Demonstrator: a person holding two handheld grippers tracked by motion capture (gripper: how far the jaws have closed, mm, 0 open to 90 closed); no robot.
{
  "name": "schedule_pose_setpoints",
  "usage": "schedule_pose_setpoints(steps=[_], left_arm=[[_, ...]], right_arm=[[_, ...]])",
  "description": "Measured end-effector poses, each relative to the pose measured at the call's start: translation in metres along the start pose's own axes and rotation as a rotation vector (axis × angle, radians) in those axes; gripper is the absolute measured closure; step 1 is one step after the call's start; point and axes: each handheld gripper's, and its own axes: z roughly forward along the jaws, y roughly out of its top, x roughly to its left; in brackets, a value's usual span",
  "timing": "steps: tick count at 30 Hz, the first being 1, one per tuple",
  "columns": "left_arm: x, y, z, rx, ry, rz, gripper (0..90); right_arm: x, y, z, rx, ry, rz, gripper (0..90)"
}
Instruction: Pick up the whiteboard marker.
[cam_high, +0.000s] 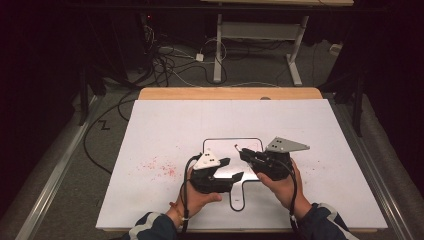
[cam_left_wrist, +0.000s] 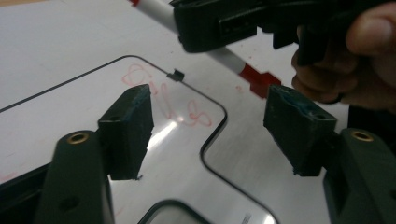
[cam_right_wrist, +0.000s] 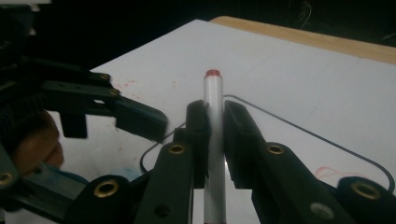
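Right gripper (cam_right_wrist: 215, 140): clamped on a white marker (cam_right_wrist: 213, 100), centre frame.
Left gripper (cam_left_wrist: 208, 133): jaws wide, holding nothing.
Whiteboard (cam_high: 220, 145): lower centre of the surface (cam_high: 165, 125), red scribbles.

A small black-edged whiteboard (cam_high: 222, 150) lies on the large white sheet-covered table (cam_high: 165, 125). Above it, the left gripper (cam_high: 235, 169) sits left of the right gripper (cam_high: 243, 152), whose jaws pinch a white red-ended marker (cam_right_wrist: 214, 121).

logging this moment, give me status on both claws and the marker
Right claw shut on red-tipped marker. Left claw open, empty, over small whiteboard with red scribble. Nothing in the way.
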Motion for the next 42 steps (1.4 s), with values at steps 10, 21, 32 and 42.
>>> schedule_pose_setpoints(steps=[10,21,32,42], left_arm=[[0.0,0.003,0.023,-0.014,-0.058,-0.037,61.1],[0.002,0.002,0.018,-0.004,0.001,0.026,78.7],[0.003,0.002,0.018,0.022,0.051,0.082,60.8],[0.018,0.0,-0.038,0.011,0.23,0.24,19.6]], right_arm=[[0.012,-0.006,0.002,-0.024,0.02,0.0,81.6],[0.013,-0.005,-0.002,-0.041,0.019,-0.008,79.8],[0.011,-0.008,0.001,-0.033,0.013,-0.051,81.5],[-0.026,-0.008,-0.005,-0.056,-0.039,-0.095,81.7]])
